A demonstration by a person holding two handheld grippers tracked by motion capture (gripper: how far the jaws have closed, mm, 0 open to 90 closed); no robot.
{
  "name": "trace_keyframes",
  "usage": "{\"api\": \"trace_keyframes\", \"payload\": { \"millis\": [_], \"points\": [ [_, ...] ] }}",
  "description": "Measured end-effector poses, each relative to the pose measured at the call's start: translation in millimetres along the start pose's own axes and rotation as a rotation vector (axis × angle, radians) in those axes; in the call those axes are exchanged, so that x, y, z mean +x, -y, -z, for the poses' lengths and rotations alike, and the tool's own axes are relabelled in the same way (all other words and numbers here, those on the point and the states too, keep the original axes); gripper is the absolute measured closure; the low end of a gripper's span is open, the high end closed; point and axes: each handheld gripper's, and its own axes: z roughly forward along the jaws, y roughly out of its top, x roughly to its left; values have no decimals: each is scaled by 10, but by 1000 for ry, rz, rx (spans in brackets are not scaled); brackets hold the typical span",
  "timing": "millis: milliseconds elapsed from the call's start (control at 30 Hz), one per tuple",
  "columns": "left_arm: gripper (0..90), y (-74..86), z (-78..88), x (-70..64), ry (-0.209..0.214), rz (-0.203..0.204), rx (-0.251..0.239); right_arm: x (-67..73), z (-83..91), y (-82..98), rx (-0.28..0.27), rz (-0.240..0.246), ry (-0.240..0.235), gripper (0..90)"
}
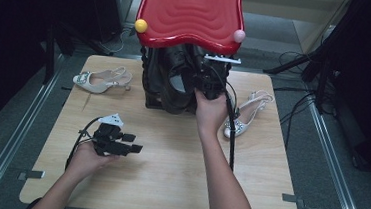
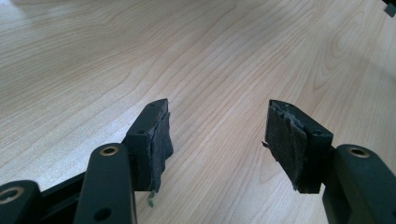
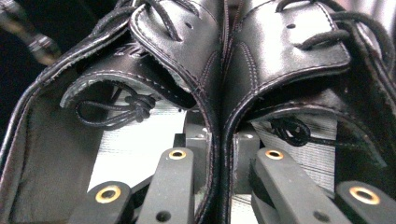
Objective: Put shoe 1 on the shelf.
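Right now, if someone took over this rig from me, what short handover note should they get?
Right gripper: shut on the pair of black lace-up shoes, pinching their two inner walls together, at the rack under the red top.
Left gripper: open, holding nothing, just above the wooden table.
Two pale slingback heels lie on the table, one far left, one right.
Done: black pair gripped.
Left: seemingly settling that pair, then the heels.

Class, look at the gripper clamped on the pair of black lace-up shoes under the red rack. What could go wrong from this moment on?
1. The right gripper pinches just the two inner collars of the black shoes; the soft leather may slip, dropping one shoe.
2. Loose laces hang inside and could snag.
3. The shoes sit tight beneath the red rack, so lifting may knock it.
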Motion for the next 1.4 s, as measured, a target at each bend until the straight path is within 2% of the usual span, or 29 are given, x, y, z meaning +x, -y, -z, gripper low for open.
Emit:
{"api": "trace_keyframes", "payload": {
  "millis": [100,267,400,633,733,800,867,933,967,1100,1200,1400],
  "points": [
    [405,-1,-5,-3,2,0,1,4,-84,-4,-3,7,29,827],
    [405,-7,-18,-11,5,-1,4,56,-178,32,5,14,51,819],
    [405,-8,-21,-18,4,-6,6,45,-183,10,-4,-18,35,819],
    [405,-8,-23,-12,1,-2,6,96,-230,-43,-10,-22,50,813],
    [405,-7,-17,-16,4,-6,5,117,-278,-22,-4,24,53,777],
    [405,-7,-23,-11,3,-3,6,156,-310,3,19,56,63,758],
    [405,-7,-23,-14,5,-6,8,181,-316,17,15,70,78,758],
    [405,-7,-20,-20,5,-9,7,165,-315,16,18,62,64,723],
    [405,-7,-21,-21,5,-9,7,149,-319,6,24,52,41,691],
    [405,-10,-31,-19,6,-7,13,66,-292,-13,28,14,-20,674],
    [405,-9,-35,-24,2,-11,13,80,-273,-3,28,29,-14,665],
    [405,-10,-29,-20,2,-4,11,47,-181,-19,27,30,-51,619]
  ]
}}
